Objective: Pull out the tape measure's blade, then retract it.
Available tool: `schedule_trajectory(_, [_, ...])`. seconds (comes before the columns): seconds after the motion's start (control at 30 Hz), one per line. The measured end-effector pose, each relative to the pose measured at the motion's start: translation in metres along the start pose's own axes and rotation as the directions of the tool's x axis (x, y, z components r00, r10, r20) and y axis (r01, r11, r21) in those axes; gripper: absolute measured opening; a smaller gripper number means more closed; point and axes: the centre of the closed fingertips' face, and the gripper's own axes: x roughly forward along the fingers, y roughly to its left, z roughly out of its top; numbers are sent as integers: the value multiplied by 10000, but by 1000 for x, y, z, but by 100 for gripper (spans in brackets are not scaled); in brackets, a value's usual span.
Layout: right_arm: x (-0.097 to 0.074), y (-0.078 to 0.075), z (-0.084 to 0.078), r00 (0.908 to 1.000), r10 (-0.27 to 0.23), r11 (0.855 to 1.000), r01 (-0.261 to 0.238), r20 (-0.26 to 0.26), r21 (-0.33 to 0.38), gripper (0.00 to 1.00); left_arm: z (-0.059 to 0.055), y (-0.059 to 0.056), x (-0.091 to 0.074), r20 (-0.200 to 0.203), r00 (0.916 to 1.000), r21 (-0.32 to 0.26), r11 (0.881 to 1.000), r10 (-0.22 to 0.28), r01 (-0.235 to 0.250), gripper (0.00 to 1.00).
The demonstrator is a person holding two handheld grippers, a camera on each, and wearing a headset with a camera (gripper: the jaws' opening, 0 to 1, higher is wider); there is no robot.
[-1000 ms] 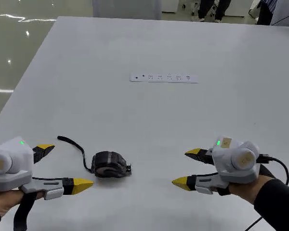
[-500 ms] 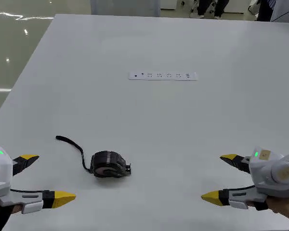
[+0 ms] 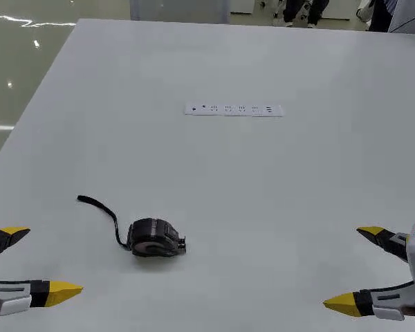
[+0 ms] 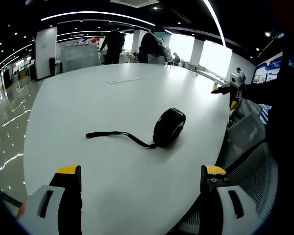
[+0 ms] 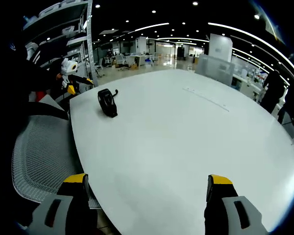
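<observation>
Black-cased, the tape measure is resting on the white table near its front edge, with its wrist strap trailing away to the left. The left gripper is hovering near it on the left, jaws spread wide and gripping nothing. The right gripper is hovering well apart on the right, jaws likewise spread and empty. A white power strip is lying farther back.

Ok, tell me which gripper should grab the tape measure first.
Left. The left gripper, jaws open, sits nearer the tape measure, which lies toward the left of the table; the right gripper is farther off.
</observation>
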Motion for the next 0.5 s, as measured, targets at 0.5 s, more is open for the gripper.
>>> schedule_trajectory(0.5, [-3,3,3,9999,103,9999,-103,-42,-26,99,0,4,-9,8,10000,28,10000,72,-72,99])
